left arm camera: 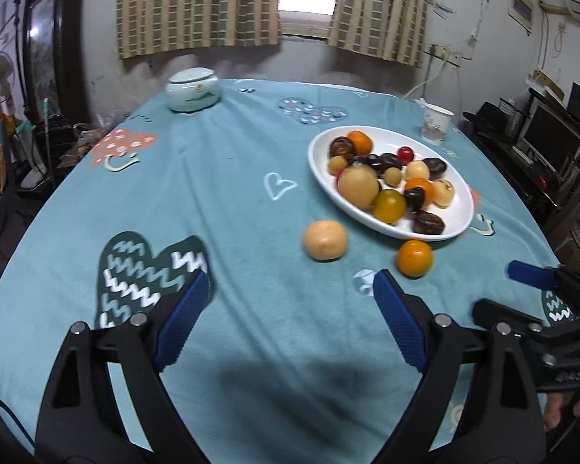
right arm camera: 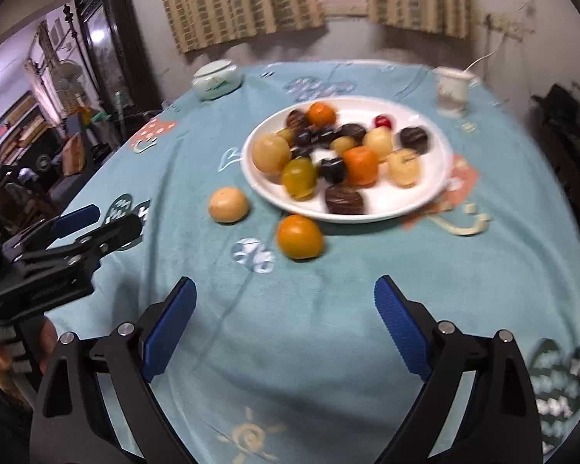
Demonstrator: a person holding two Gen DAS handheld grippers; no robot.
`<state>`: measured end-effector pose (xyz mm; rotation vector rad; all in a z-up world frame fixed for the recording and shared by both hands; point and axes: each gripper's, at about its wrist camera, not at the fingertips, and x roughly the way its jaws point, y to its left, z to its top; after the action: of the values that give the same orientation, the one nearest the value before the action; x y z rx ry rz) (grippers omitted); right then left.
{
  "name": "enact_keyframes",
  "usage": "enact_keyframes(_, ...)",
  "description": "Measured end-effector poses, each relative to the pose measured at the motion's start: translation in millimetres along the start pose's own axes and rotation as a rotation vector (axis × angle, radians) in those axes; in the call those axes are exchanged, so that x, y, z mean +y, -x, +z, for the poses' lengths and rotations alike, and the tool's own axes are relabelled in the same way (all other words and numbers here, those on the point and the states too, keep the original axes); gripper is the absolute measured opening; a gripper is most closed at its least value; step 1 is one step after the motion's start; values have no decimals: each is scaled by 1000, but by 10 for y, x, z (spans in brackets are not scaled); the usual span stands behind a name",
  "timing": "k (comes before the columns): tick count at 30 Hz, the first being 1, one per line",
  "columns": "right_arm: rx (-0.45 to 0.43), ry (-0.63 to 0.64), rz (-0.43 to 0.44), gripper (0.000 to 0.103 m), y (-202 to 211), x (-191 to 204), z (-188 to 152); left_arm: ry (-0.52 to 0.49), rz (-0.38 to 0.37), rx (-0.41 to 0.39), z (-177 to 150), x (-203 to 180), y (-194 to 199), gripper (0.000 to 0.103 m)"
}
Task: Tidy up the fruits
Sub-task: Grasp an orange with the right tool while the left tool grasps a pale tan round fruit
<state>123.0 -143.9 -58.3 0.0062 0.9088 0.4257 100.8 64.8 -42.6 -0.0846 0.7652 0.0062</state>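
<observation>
Both grippers spread wide, nothing held: left gripper [left arm camera: 290, 282], right gripper [right arm camera: 286, 290]. A tan fruit [left arm camera: 325, 240] and an orange [left arm camera: 414, 258] lie beside the plate [left arm camera: 460, 216].

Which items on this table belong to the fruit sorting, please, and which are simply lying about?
Part of the job: white plate of mixed fruit, tan fruit, orange fruit on the cloth.
Lying about: lidded jar, paper cup.
</observation>
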Motion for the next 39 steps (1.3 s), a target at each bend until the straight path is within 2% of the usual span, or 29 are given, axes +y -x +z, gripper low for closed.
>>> enact_keyframes(5,40,58,-70,92,-424,73,141,17,13,23,-35,198,-45,89)
enact_keyframes(7,58,65,-93,84,-552,52,188,26,12,26,-42,272,-47,89)
enact_keyframes(11,95,69,-116,76,-785,20,269,31,4,35,-33,337,-67,89)
enact_keyframes(13,129,70,-114,47,-917,6,276,17,-5,48,-4,303,-102,89)
enact_keyframes(14,129,68,-117,42,-937,3,272,5,-5,51,11,267,-122,89)
enact_keyframes(19,106,63,-72,42,-637,42,169,-62,-22,69,144,34,-338,89)
enact_keyframes(25,67,34,-37,42,-65,-66,-209,-132,-48,112,250,-273,-874,89)
enact_keyframes(31,43,-16,-23,42,157,-248,-350,-138,-26,145,271,-365,-1202,88)
enact_keyframes(32,40,-21,-21,42,167,-259,-344,-132,-26,147,275,-365,-1231,86)
enact_keyframes(34,35,-33,-15,42,179,-291,-339,-126,-37,154,274,-367,-1300,69)
enact_keyframes(35,35,-36,-13,42,182,-287,-337,-126,-55,173,266,-374,-1356,56)
enact_keyframes(36,34,-38,-11,42,186,-286,-344,-121,-75,184,262,-374,-1387,51)
enact_keyframes(37,34,-41,-7,42,189,-284,-344,-134,-67,167,258,-399,-1384,47)
enact_keyframes(39,30,-39,-4,42,207,-261,-339,-159,-54,164,241,-442,-1365,47)
